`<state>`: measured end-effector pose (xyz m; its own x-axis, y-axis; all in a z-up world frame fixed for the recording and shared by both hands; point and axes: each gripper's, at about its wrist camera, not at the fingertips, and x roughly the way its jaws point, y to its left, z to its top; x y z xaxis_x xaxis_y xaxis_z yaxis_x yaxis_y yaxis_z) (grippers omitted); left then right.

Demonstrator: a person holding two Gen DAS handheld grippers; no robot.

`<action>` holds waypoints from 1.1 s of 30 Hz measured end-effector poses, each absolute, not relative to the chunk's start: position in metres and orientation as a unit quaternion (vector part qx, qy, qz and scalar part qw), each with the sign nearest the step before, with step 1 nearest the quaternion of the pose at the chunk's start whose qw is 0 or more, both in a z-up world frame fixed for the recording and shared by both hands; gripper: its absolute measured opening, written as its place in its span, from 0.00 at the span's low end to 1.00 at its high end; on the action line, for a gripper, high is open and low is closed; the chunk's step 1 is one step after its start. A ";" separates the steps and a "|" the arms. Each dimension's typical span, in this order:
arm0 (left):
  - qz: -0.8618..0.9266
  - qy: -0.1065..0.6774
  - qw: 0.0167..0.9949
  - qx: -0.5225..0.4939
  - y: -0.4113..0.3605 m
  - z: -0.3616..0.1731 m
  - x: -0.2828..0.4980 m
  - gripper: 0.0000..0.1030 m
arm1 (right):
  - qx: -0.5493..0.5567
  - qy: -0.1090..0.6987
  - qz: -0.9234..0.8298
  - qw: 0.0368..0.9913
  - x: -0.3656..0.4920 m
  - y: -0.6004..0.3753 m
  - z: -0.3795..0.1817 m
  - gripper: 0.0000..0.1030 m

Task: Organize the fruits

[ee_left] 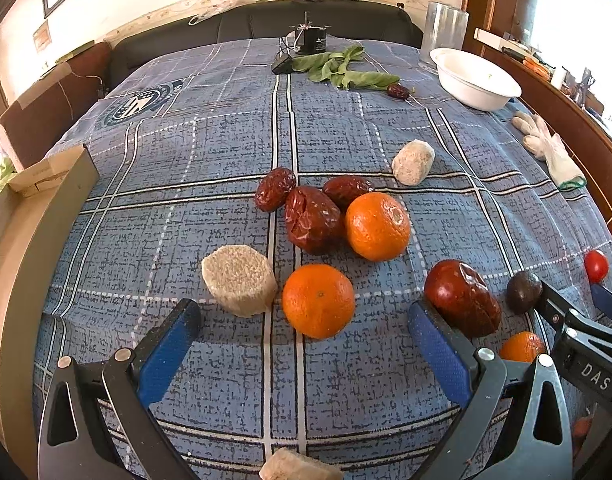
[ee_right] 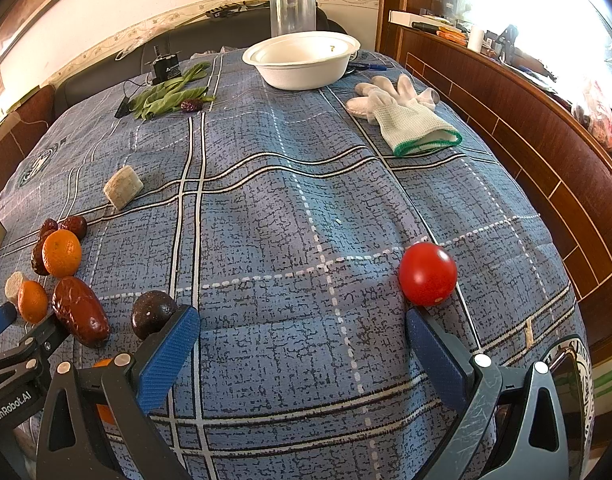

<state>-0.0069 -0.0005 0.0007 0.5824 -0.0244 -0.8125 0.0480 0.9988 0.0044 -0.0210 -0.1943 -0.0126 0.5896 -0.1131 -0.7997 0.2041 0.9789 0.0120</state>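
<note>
Through your left wrist camera, your left gripper [ee_left: 304, 322] stood with its blue fingers wide apart and nothing between the pads. The nearest orange [ee_left: 318, 301] lay on the blue checked cloth [ee_left: 226, 152] just ahead of the gap, a little right of its middle. A beige cake [ee_left: 239, 280] sat by the left fingertip, and a big red date [ee_left: 462, 298] touched the right one. Further out lay a second orange [ee_left: 378, 227] against a cluster of dates [ee_left: 312, 218]; the white bowl [ee_left: 474, 78] stood far off to the right.

Through your right wrist camera, your right gripper [ee_right: 304, 326] was likewise spread open and empty. The cherry tomato [ee_right: 427, 274] rested just beyond the right fingertip, and a dark round fruit [ee_right: 153, 314] sat against the left one. The bowl [ee_right: 302, 60] stood well ahead.
</note>
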 end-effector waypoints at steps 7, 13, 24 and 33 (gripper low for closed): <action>-0.036 0.465 0.885 0.020 0.001 0.001 -0.007 1.00 | 0.055 0.444 -0.099 0.889 -0.018 -0.195 -0.013 1.00; -0.047 0.470 0.881 0.027 0.000 0.002 -0.009 1.00 | 0.062 0.445 -0.104 0.887 -0.018 -0.196 -0.013 1.00; -0.091 0.474 0.875 0.049 0.001 0.003 -0.020 1.00 | 0.075 0.466 -0.116 0.874 -0.015 -0.199 -0.012 1.00; -0.114 0.430 0.895 -0.028 0.026 0.037 -0.053 1.00 | 0.074 0.466 -0.112 0.874 -0.015 -0.200 -0.011 1.00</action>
<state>-0.0531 0.0259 0.0369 0.6050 -0.2273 -0.7631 0.1794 0.9727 -0.1474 -0.0145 -0.2004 -0.0114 0.5401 -0.1270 -0.8320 0.2657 0.9637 0.0254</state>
